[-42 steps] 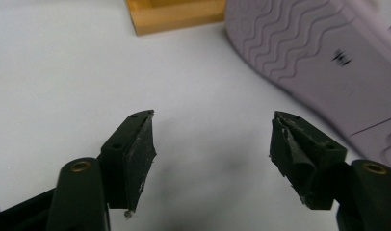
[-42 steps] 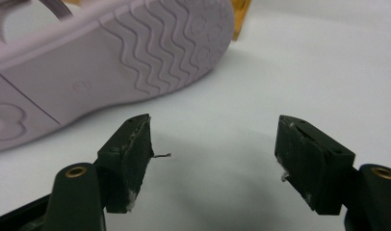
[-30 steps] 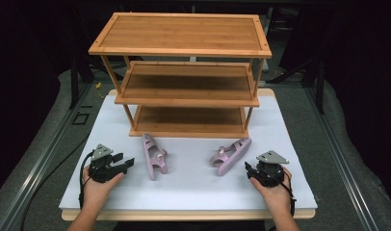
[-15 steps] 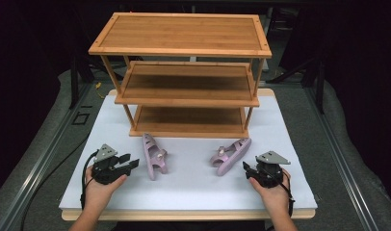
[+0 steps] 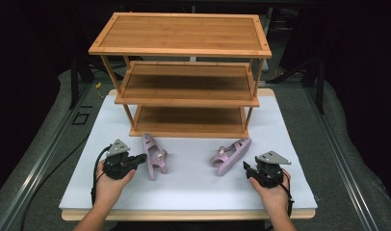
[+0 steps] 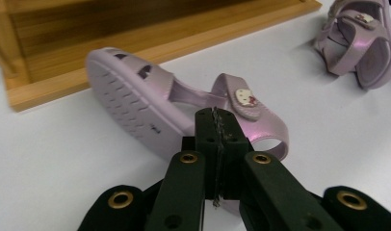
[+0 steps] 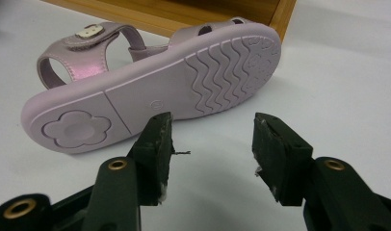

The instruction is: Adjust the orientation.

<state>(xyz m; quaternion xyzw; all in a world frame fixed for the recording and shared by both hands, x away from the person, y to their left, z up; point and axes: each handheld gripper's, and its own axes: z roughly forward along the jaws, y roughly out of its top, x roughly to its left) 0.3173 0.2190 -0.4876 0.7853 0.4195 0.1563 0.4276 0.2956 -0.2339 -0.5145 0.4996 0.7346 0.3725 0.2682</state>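
Work in hand: two lilac sandals lie on their sides on the white tabletop (image 5: 193, 192) in front of a three-tier wooden shelf (image 5: 184, 96); the likely aim is to lift them onto it.
Left sandal (image 5: 154, 155): just before the shelf's bottom tier, sole turned toward the left claw, strap and heel loop on the far side.
Left claw (image 5: 141, 158): its jaws have just been closing and now stand together; in the left gripper view the tips meet right at the sandal's near edge, and whether any of the rim is pinched between them I cannot tell.
Right sandal (image 5: 230, 155): near the shelf's right post, sole facing the right claw.
Right claw (image 5: 246, 168): jaws apart, having just been narrowing a little, with nothing between them; the sole lies just beyond the tips.
Risk, left: if the tips hold only a sliver of rim or none, the sandal may slip or swing and drop on lifting.
Risk, right: closing from here would meet air; pushing forward could shove the sandal against the shelf.
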